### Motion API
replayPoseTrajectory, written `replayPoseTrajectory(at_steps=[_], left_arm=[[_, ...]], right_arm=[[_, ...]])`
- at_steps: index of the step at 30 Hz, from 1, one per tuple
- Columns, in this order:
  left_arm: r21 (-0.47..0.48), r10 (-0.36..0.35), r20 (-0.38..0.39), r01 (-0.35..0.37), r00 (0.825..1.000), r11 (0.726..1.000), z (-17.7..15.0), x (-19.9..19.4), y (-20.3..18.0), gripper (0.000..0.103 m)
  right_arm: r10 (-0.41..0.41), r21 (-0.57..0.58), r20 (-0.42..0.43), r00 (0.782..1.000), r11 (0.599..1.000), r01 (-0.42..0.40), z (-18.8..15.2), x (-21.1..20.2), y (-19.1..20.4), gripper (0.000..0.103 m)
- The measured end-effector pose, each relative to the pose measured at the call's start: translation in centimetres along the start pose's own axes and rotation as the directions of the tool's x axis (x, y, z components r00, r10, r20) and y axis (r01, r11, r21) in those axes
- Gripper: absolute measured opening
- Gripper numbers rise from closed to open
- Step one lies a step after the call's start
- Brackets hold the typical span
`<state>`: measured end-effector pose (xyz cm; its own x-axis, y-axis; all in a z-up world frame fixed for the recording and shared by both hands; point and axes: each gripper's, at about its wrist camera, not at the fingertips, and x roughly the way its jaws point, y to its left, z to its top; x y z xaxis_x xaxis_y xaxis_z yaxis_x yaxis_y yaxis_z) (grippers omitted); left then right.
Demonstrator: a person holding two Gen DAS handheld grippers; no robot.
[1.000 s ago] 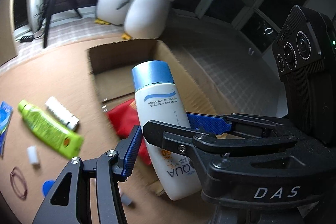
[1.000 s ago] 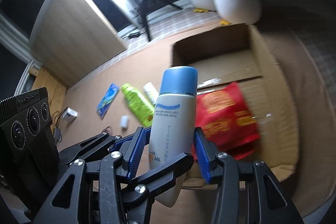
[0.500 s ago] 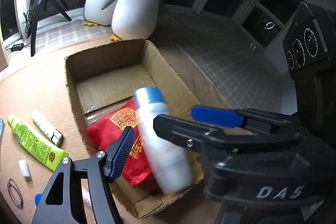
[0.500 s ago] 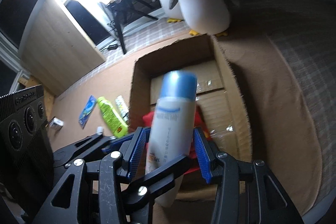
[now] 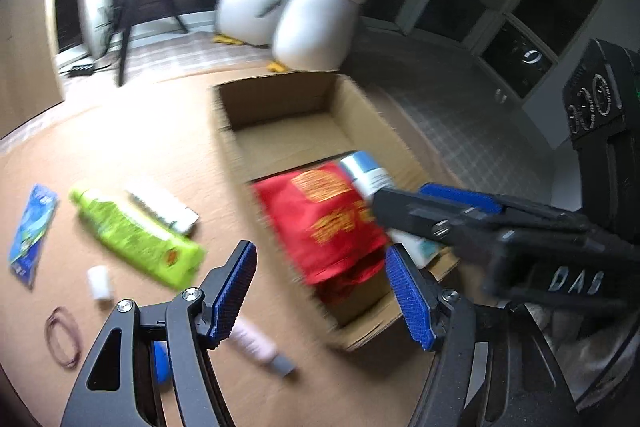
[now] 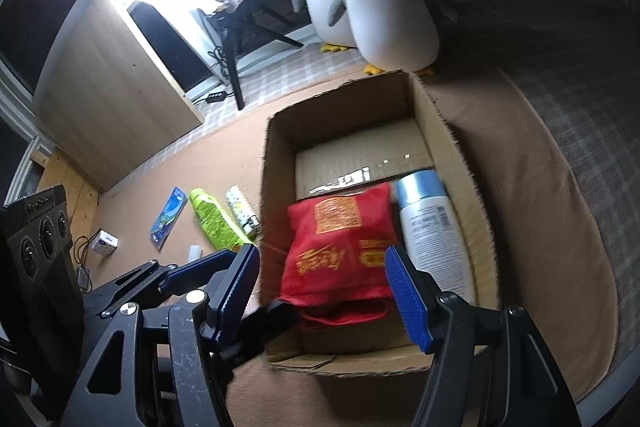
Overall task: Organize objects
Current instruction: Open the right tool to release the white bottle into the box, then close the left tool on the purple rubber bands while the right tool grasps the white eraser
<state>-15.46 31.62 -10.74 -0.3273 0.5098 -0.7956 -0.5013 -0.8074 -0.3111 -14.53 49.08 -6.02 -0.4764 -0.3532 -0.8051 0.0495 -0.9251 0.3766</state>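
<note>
Grippers tilted down over cardboard box, right gripper jaws just opening, left gripper jaws apart, both empty

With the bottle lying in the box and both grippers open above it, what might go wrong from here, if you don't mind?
1. The left gripper and right gripper sit close together over the cardboard box; withdrawing, they may knock each other or its near wall.
2. The green tube and white stick lie side by side, so grabbing one may push the other.
</note>
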Motion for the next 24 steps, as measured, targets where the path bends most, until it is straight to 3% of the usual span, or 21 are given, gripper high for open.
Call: replayPoseTrajectory(at_steps=[7,14,24], left_arm=[[-0.081,0.096,0.003,-0.095,0.995,0.992,-3.6,-4.4,7.0,0.071],[-0.194,0.190,-0.022,-0.190,0.982,0.962,-9.2,-8.5,14.6,0.071],[-0.307,0.249,-0.077,-0.260,0.966,0.915,-13.9,-9.9,21.3,0.071]], right_arm=[[0.032,-0.047,0.010,0.999,0.998,-0.031,-1.0,0.2,3.8,0.062],[0.073,-0.102,-0.011,0.997,0.992,-0.073,-2.7,1.3,8.2,0.062],[0.118,-0.148,-0.053,0.992,0.981,-0.124,-5.0,4.2,13.3,0.062]])
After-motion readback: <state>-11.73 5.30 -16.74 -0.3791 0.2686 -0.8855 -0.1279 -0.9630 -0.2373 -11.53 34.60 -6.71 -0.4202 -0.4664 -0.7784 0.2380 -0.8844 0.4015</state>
